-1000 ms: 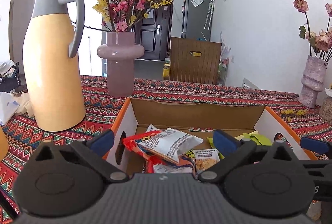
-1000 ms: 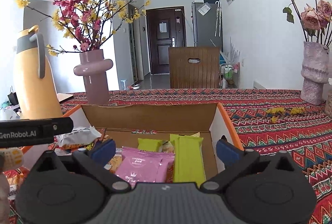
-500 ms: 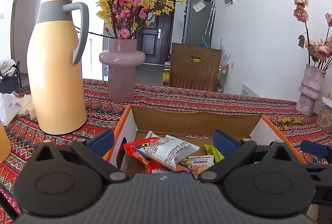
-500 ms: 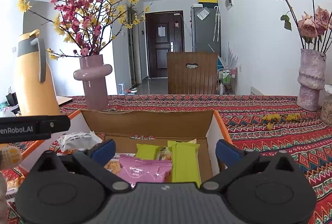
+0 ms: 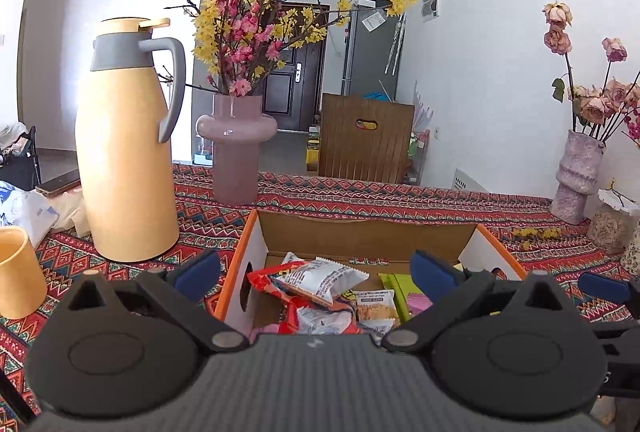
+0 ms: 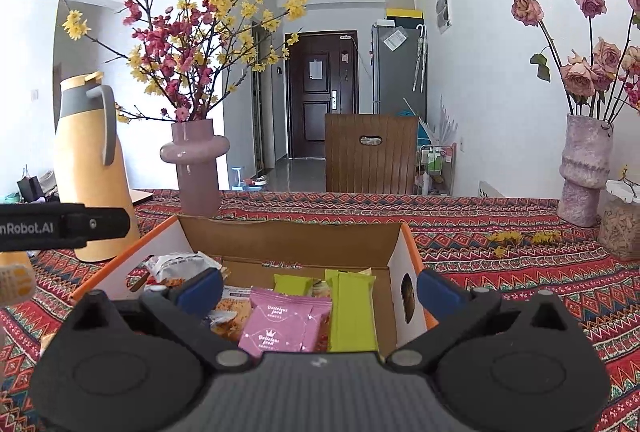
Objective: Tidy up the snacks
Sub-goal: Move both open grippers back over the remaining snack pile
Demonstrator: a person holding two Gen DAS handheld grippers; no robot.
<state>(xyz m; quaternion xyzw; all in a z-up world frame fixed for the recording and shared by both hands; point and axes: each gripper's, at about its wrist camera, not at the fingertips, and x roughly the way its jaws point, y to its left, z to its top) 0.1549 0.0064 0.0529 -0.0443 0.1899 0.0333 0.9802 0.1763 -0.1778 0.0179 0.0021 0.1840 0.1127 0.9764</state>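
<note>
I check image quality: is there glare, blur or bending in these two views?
Left wrist view: bright window glare washes the wall behind the jug; edges bend. Right wrist view: even light, sharp snack box; walls curve, corners go dark.

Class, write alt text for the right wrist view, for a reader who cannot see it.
An open black right claw with blue pads hovers empty over an open cardboard box with orange edges holding a pink snack packet and green snack bars. The box sits on a red patterned tablecloth, with a tall yellow thermos jug and a mauve vase of blossom branches behind.
</note>
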